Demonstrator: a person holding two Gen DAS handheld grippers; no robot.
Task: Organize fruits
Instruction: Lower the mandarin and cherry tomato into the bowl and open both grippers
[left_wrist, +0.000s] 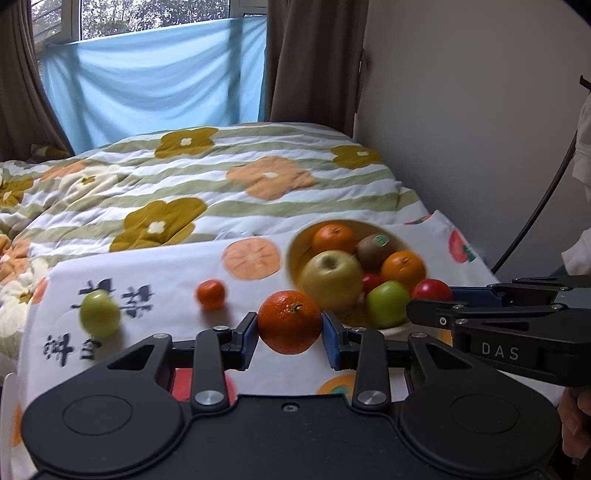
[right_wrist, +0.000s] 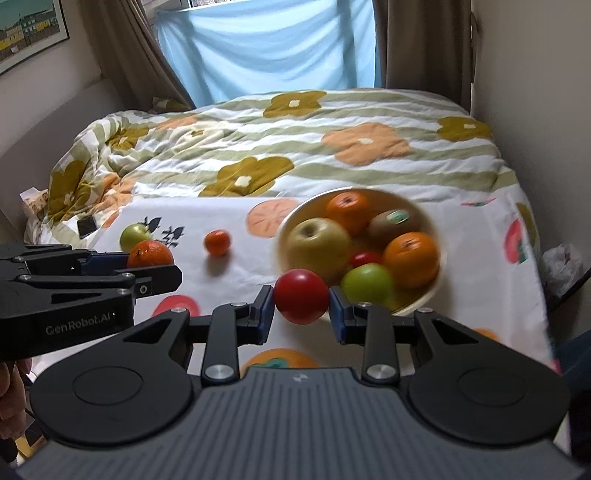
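My left gripper (left_wrist: 290, 325) is shut on a large orange (left_wrist: 289, 321), held above the white fruit-print cloth (left_wrist: 155, 266). My right gripper (right_wrist: 302, 304) is shut on a red tomato (right_wrist: 301, 301), just in front of the bowl (right_wrist: 439, 254). The bowl holds a yellow-green apple (right_wrist: 317, 243), oranges (right_wrist: 410, 258), a kiwi (right_wrist: 393, 221), a green apple (right_wrist: 367, 282) and a small red fruit (right_wrist: 364, 258). Loose on the cloth lie a small mandarin (left_wrist: 210, 293) and a green apple (left_wrist: 99, 313). The right gripper, with the tomato (left_wrist: 432, 290), shows at the right of the left wrist view.
The cloth lies over the foot of a bed with a flowered quilt (left_wrist: 229, 173). A wall (left_wrist: 461, 110) runs along the right. Curtains and a blue sheet (left_wrist: 155, 85) hang behind. A dark phone (right_wrist: 85, 226) lies on the quilt at left. A plastic bag (right_wrist: 561, 266) sits at right.
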